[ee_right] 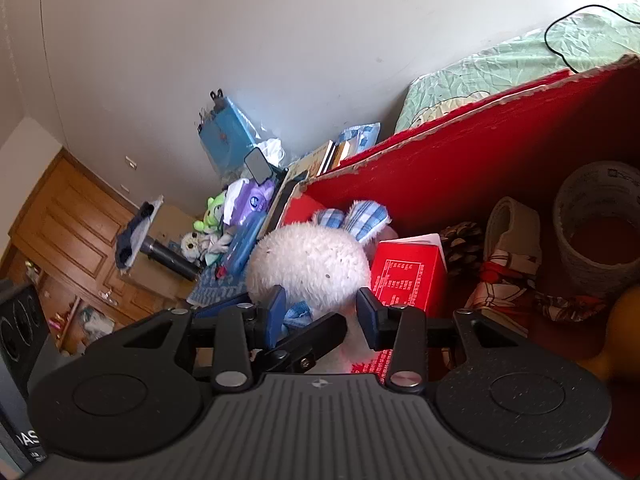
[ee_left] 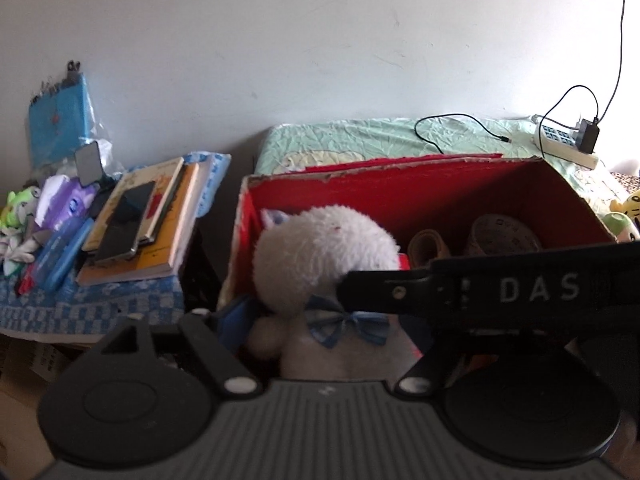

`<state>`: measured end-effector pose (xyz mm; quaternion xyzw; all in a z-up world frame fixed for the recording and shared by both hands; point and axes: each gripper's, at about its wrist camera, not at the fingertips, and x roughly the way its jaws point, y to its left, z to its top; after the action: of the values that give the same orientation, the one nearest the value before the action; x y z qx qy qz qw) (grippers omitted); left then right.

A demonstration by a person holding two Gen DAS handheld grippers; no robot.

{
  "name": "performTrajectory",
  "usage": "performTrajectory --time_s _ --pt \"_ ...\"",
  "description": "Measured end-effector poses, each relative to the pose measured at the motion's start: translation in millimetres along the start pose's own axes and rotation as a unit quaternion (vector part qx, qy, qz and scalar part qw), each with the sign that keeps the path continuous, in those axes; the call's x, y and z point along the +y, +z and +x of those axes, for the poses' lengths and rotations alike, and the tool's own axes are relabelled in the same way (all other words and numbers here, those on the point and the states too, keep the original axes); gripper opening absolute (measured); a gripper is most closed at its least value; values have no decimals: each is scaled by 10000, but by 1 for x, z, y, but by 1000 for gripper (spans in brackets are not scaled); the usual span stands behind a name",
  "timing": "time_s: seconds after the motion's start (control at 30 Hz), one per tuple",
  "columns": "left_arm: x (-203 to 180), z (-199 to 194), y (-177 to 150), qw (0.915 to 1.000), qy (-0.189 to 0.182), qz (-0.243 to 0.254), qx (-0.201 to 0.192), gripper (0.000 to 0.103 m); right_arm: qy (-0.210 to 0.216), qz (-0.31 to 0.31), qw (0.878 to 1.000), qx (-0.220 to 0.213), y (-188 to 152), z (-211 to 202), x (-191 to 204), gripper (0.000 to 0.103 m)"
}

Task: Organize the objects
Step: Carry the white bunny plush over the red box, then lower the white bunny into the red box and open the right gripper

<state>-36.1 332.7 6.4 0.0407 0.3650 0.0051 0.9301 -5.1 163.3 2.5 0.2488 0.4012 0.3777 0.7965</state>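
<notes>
A white plush toy (ee_left: 320,252) with a blue bow (ee_left: 344,324) sits at the left end of a red cardboard box (ee_left: 440,188). My left gripper (ee_left: 328,320) stands open around its body; only the left blue finger (ee_left: 232,320) shows, and the other is hidden behind the right gripper's black body (ee_left: 520,288), which reaches in from the right. In the right wrist view my right gripper (ee_right: 322,308) is open, its blue pads (ee_right: 276,312) flanking the neck of the plush toy (ee_right: 308,264) without clearly pressing. The toy's checked ears (ee_right: 360,216) rest against the box wall (ee_right: 460,148).
The box also holds a small red carton (ee_right: 408,276), a pinecone (ee_right: 460,240), tape rolls (ee_right: 600,236) and patterned cloth (ee_right: 504,288). Left of it, a blue-clothed table (ee_left: 100,304) carries books (ee_left: 160,240), a phone (ee_left: 124,220) and small toys. A bed (ee_left: 360,140) with a power strip (ee_left: 568,144) lies behind.
</notes>
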Motion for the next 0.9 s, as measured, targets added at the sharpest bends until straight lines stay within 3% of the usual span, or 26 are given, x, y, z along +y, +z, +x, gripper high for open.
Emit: performTrajectory --time_s 0.3,0.63,0.9 --pt "-10 -9 6 9995 288 122 22 91 58 106 9998 -167 2 -17 0 43" --pt "-15 -27 11 9980 617 146 45 92 70 -46 9996 -284 -4 -34 8 43" --pt "-24 -37 8 9976 653 139 190 92 -358 -181 9981 -472 -13 -54 12 43"
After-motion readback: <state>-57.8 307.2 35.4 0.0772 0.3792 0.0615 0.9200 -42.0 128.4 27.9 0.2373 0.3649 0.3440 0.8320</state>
